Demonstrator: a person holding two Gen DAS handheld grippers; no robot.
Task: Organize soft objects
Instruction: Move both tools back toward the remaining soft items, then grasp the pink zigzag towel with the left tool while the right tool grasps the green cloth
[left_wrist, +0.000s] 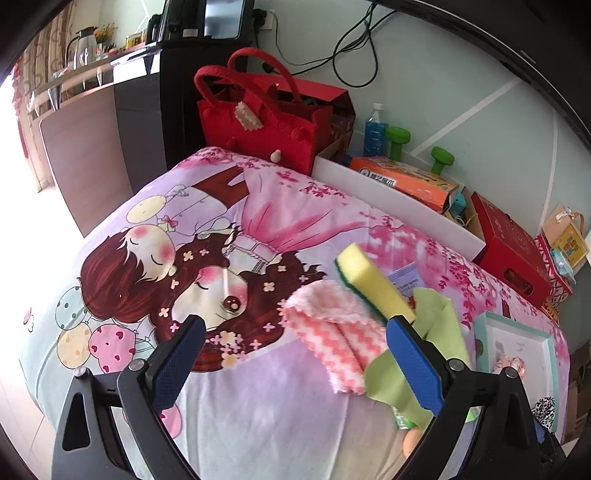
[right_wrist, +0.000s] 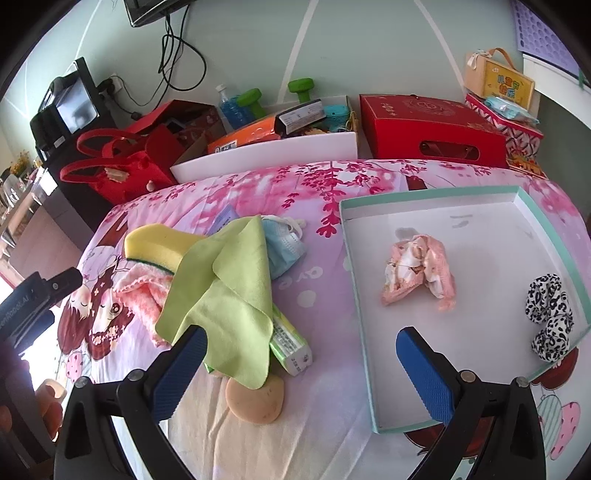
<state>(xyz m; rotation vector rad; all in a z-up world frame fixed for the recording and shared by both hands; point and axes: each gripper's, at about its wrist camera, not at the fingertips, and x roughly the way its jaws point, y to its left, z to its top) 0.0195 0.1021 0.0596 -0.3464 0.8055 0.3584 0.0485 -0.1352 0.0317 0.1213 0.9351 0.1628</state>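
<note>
Right wrist alone shows tray (right_wrist: 546, 221) contents: scrunchie (right_wrist: 550, 317), possibly crumpled cloth (right_wrist: 419, 273).

cloth (right_wrist: 225, 288) draped over sponge (right_wrist: 155, 247), tray (right_wrist: 554, 236) to its right

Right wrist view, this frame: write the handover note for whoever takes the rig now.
Left gripper and right gripper: both open, empty, above the bed.
Done: pink crumpled cloth and leopard-print scrunchie lie in the white tray.
Left, piled on the bedspread beside the tray: yellow sponge, green cloth, pink zigzag towel, blue face mask, tissue pack, round beige puff.
</note>
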